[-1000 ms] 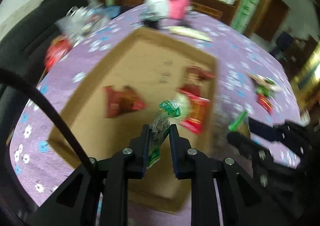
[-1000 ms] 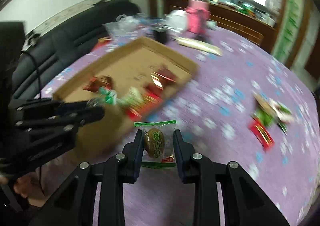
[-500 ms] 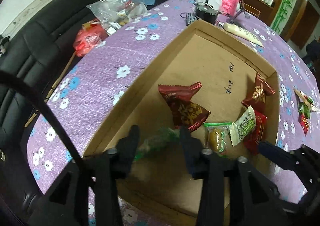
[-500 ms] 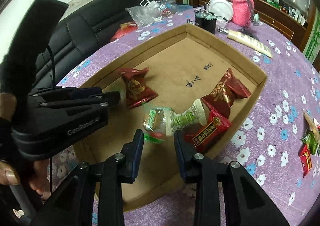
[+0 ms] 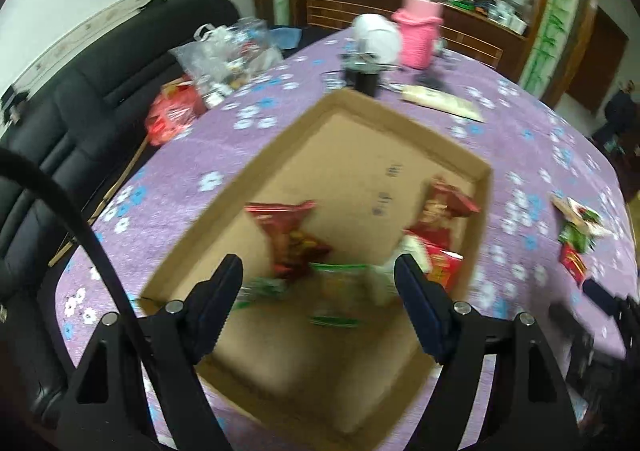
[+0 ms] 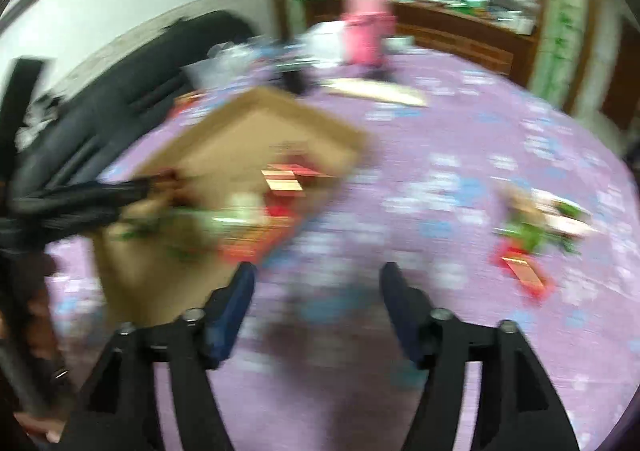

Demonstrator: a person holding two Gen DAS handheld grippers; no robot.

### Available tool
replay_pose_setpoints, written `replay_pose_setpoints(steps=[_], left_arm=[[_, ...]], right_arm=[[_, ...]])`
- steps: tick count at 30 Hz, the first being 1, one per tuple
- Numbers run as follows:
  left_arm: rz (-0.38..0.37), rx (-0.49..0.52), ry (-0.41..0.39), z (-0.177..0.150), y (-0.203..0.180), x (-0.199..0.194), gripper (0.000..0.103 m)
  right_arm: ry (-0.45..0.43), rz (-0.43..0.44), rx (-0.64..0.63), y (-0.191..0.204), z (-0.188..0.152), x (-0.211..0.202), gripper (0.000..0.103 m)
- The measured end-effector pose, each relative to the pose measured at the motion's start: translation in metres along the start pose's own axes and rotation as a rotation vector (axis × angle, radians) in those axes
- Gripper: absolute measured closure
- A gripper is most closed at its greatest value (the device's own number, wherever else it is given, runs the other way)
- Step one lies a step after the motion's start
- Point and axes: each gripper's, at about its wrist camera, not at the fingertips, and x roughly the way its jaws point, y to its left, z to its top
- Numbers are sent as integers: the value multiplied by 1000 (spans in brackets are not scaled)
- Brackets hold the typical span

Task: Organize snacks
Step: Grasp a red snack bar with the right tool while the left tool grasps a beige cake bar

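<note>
I'm holding my left gripper (image 5: pixel 318 285) spread wide with nothing in it, hanging over the near end of the cardboard tray (image 5: pixel 276 155). Inside, a dark red packet (image 5: pixel 290 237) is lying mid-floor, a blurry green-edged packet (image 5: pixel 336 291) just in front of it, and 2 red packets (image 5: pixel 438 227) are crowding the right wall. The far half of the tray floor is sitting bare, so there's room there.

My right gripper (image 6: pixel 316 293) is gaping too, empty, over bare purple flowered tablecloth (image 6: pixel 460 139) beside the tray's (image 6: pixel 320 123) right corner. This view is smeared, but it's showing the loose snack pile (image 6: pixel 532 227) to the right, well apart from the tray. Left view is only catching that pile (image 5: pixel 576 235) at the table's edge.
</note>
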Motion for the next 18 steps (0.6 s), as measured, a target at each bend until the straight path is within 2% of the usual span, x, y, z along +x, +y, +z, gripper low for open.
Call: replay_pose_setpoints(steps=[4, 6, 13, 14, 15, 16, 18], left_arm=[[-37, 77, 10, -2, -42, -4, 24], [-49, 102, 18, -1, -60, -5, 24], [-87, 150, 27, 21, -123, -6, 24], [-92, 155, 23, 27, -132, -4, 24], [-96, 160, 23, 33, -142, -3, 24], [-96, 160, 18, 39, -152, -1, 24], [-106, 165, 22, 50, -171, 5, 24]], right_arm=[[25, -100, 59, -72, -8, 6, 34], [57, -109, 58, -95, -9, 15, 34], [81, -37, -46, -108, 0, 42, 36], [92, -13, -45, -110, 1, 46, 41], [112, -7, -48, -111, 0, 50, 52], [131, -2, -52, -113, -1, 54, 59], [125, 21, -55, -116, -3, 54, 73]])
